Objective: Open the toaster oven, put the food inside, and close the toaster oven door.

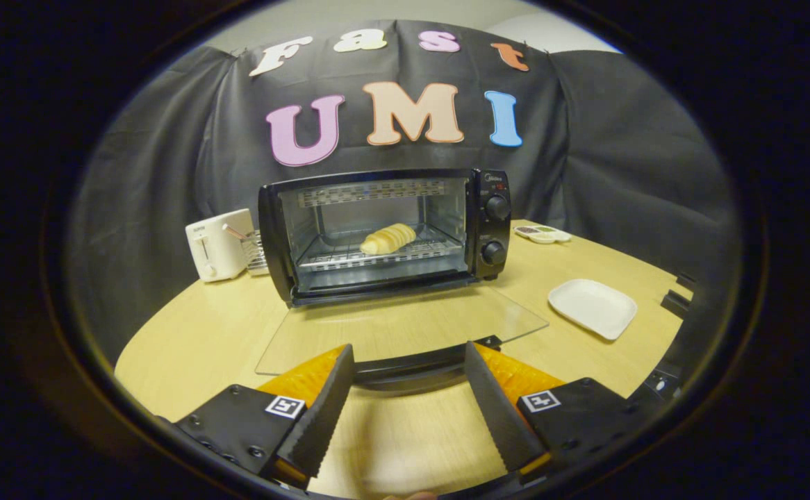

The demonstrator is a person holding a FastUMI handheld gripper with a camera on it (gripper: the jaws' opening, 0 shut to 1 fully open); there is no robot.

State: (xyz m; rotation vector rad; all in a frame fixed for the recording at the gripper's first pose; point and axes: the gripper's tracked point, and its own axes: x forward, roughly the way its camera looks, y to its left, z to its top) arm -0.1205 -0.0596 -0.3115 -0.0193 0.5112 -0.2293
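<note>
A black toaster oven (384,232) stands on the round wooden table (196,340), its glass door (405,330) folded down flat toward me. A pale bread roll (387,239) lies on the wire rack inside. The door's black handle (412,368) runs across just ahead of my fingertips. My gripper (408,351) is open, its two fingers spread on either side of the handle's middle, with nothing pressed between them.
A white toaster (216,244) and a small wire rack (255,251) stand left of the oven. A white square plate (592,307) lies on the table to the right, with a small tray (542,234) farther back. Black cloth walls the booth behind.
</note>
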